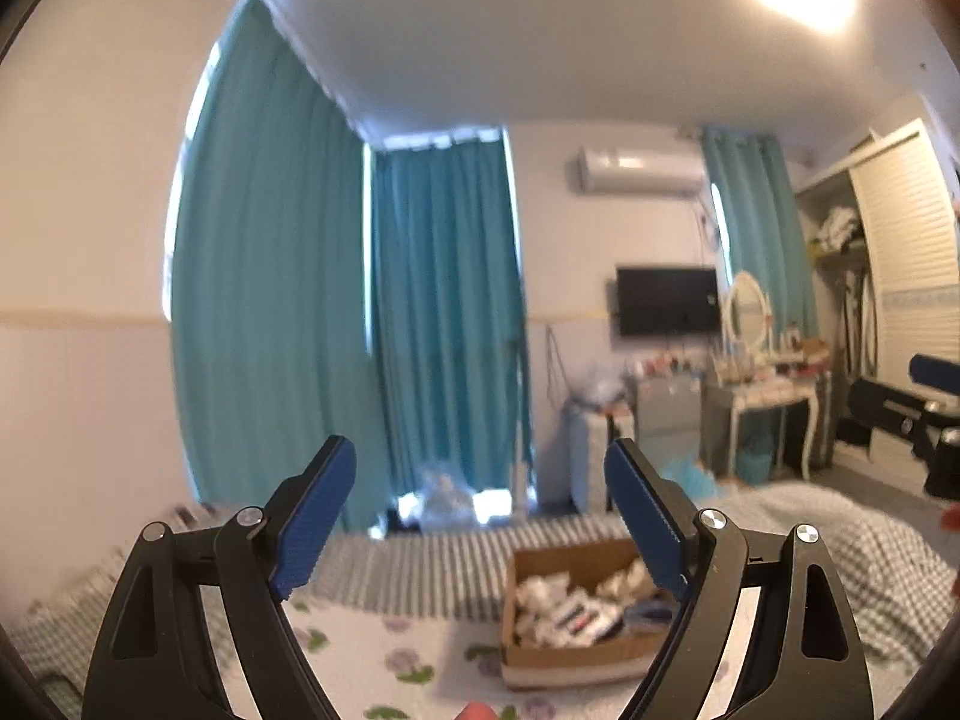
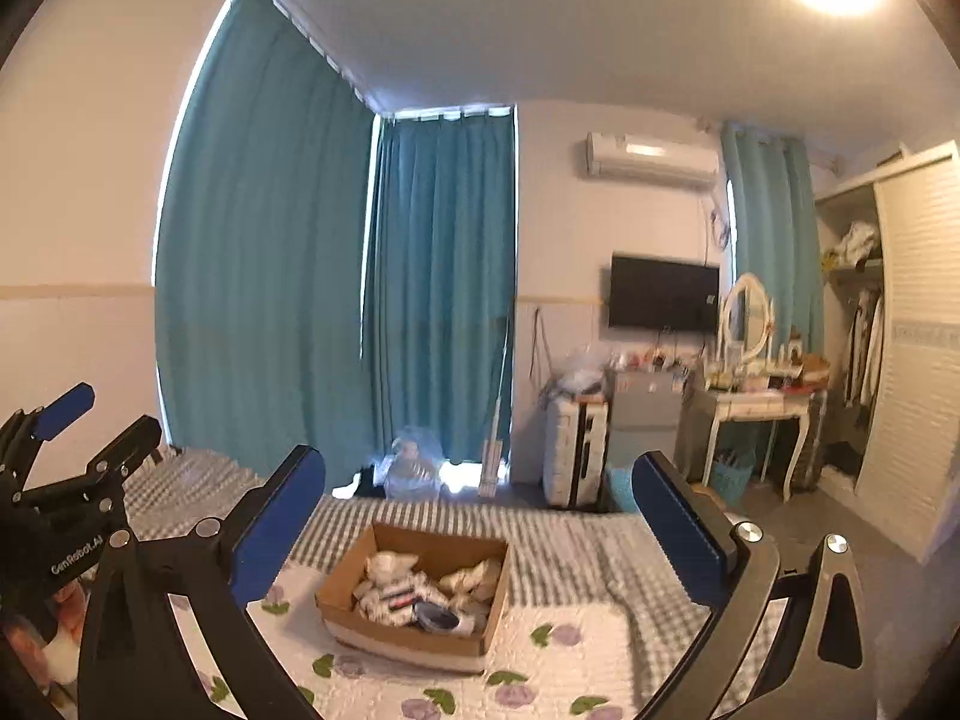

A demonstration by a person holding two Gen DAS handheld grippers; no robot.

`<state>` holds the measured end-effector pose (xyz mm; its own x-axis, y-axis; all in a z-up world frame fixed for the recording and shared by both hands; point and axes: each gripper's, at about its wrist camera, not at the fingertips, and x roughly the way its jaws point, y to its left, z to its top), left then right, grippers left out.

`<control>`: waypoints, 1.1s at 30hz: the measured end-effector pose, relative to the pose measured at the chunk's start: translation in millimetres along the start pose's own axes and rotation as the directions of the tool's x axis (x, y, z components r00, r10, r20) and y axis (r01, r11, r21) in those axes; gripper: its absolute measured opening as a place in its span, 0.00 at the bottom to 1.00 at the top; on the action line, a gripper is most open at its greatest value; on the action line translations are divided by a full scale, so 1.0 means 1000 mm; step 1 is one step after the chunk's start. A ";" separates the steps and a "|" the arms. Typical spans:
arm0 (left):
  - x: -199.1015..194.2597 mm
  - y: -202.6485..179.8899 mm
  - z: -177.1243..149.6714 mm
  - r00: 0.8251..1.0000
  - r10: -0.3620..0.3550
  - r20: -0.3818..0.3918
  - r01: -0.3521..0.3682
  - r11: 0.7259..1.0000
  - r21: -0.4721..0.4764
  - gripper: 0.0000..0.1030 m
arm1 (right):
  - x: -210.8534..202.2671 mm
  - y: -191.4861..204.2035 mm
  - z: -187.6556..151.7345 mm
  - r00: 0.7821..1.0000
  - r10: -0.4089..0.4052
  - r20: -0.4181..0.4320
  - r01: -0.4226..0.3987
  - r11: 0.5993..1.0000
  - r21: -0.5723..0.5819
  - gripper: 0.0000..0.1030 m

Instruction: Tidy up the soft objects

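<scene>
A brown cardboard box (image 2: 414, 642) sits on the bed, holding several soft rolled items (image 2: 414, 591), mostly white and cream, one dark blue. It also shows in the left wrist view (image 1: 576, 654), partly behind my right-hand finger. My left gripper (image 1: 480, 516) is open and empty, raised above the bed short of the box. My right gripper (image 2: 480, 516) is open and empty, also above the bed, with the box between its fingers in the view. The left gripper shows at the left edge of the right wrist view (image 2: 72, 438).
The bed has a white floral quilt (image 2: 540, 660) over a grey checked cover (image 2: 600, 552). Teal curtains (image 2: 270, 270) hang behind. A white suitcase (image 2: 576, 450), a dressing table (image 2: 756, 408), a wall television (image 2: 663, 294) and an open wardrobe (image 2: 858, 330) stand beyond the bed.
</scene>
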<state>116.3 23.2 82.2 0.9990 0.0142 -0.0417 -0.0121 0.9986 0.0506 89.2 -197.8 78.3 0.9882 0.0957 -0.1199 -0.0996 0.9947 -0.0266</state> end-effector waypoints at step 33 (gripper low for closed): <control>0.054 -0.004 -0.112 0.971 -0.077 -0.228 0.066 0.996 -0.057 0.84 | 0.101 0.012 -0.133 0.983 0.013 -0.182 -0.010 1.000 0.013 1.00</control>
<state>165.1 25.6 -32.2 0.9610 -0.0520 -0.2716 0.0514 0.9986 -0.0092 172.1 -181.0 -66.3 0.9492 0.0998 -0.2983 -0.1083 0.9940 -0.0121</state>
